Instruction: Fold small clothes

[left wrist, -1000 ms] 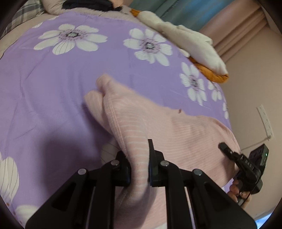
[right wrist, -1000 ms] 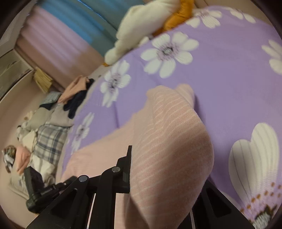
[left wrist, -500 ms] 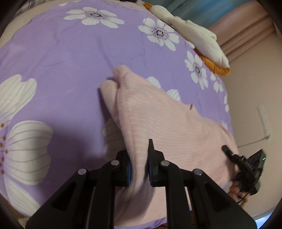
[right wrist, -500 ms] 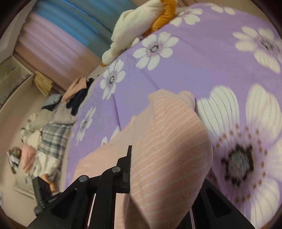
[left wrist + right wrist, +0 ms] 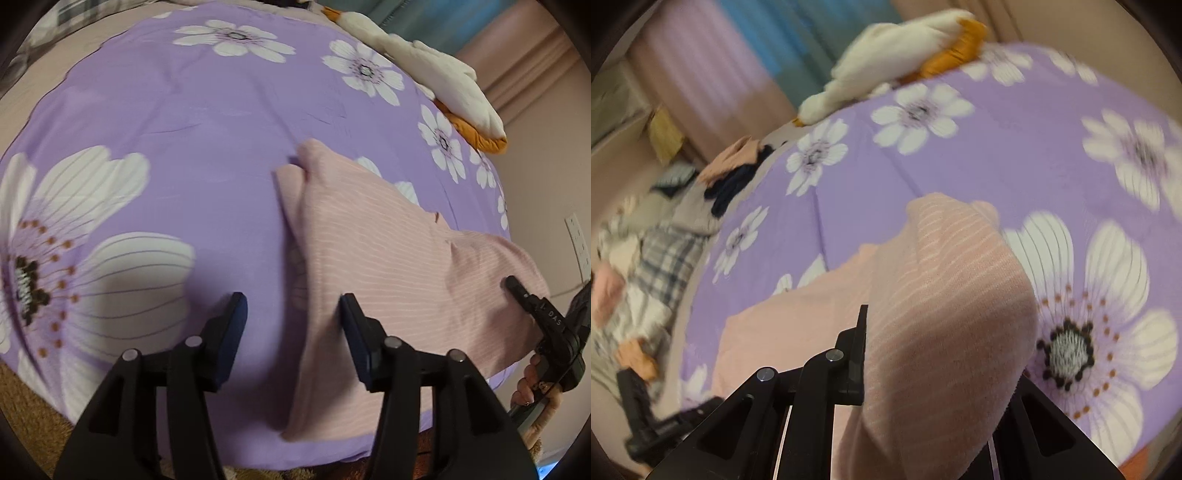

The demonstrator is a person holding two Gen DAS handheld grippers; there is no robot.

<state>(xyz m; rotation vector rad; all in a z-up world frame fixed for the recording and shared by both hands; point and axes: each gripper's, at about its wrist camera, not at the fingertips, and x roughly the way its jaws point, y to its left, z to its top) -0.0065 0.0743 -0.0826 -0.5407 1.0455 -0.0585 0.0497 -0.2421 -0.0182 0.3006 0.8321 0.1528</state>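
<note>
On the left of the left wrist view we see a purple bedspread printed with large white daisies (image 5: 207, 155) covering the bed, and low in the frame the left gripper (image 5: 291, 314) with its jaws spreading apart, neither dark blue pad pressing on anything. The edge of the pink, finely white-striped knit garment (image 5: 388, 266) lies between those pads, close to the right one, and the rest spreads flat to the right across the bedspread. Further right, a cream and orange plush toy (image 5: 450, 85) lies along the far edge of the bed, and at the right border the right gripper (image 5: 543, 317) shows as a black tool held in a hand (image 5: 532, 384). In the right wrist view, a heap of loose clothes, some plaid (image 5: 657, 266), sits at the left beyond the bed. Nearer the middle, the same garment drapes thickly over the right gripper's jaws, which are clamped on the fabric and hide its right finger entirely; the view here is blurred.
</note>
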